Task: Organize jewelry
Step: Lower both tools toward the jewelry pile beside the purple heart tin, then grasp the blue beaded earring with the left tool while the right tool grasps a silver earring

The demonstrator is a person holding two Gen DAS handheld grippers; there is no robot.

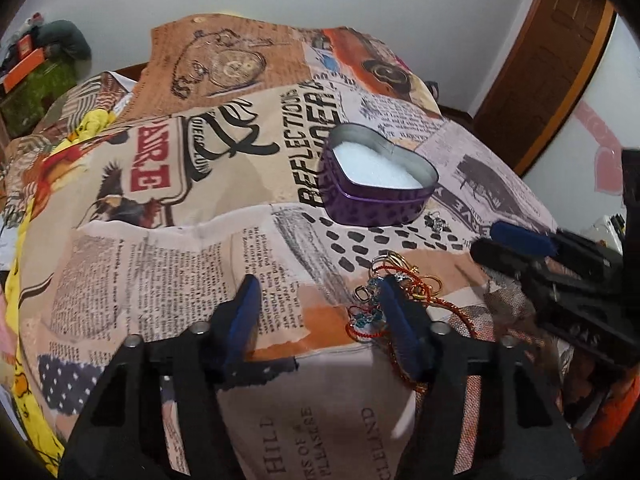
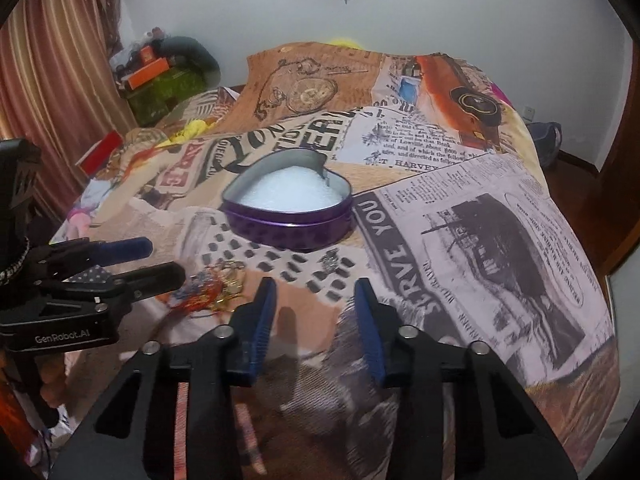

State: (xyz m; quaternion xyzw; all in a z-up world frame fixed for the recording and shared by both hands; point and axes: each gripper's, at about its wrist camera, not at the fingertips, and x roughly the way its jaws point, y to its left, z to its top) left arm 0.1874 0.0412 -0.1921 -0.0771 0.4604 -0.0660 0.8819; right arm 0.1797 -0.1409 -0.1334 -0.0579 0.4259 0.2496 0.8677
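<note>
A purple heart-shaped tin (image 1: 372, 210) (image 2: 288, 226) lined with white foam stands open on the printed cloth. In front of it lies a tangled jewelry pile (image 1: 366, 312) (image 2: 212, 288) of red cord, gold rings and blue beads. A small silver piece (image 1: 436, 222) (image 2: 330, 260) lies apart, near the tin. My left gripper (image 1: 320, 284) (image 2: 164, 259) is open; its right finger lies over the pile and only cloth shows between the jaws. My right gripper (image 2: 315, 284) (image 1: 486, 238) is open over bare cloth, to the right of the pile, with nothing between its fingers.
The printed collage cloth (image 2: 480, 240) covers a bed and drops away at its right and near edges. Boxes and clutter (image 2: 156, 72) stand at the back left beside a striped curtain (image 2: 52, 80). A wooden door (image 1: 548, 80) is at the right.
</note>
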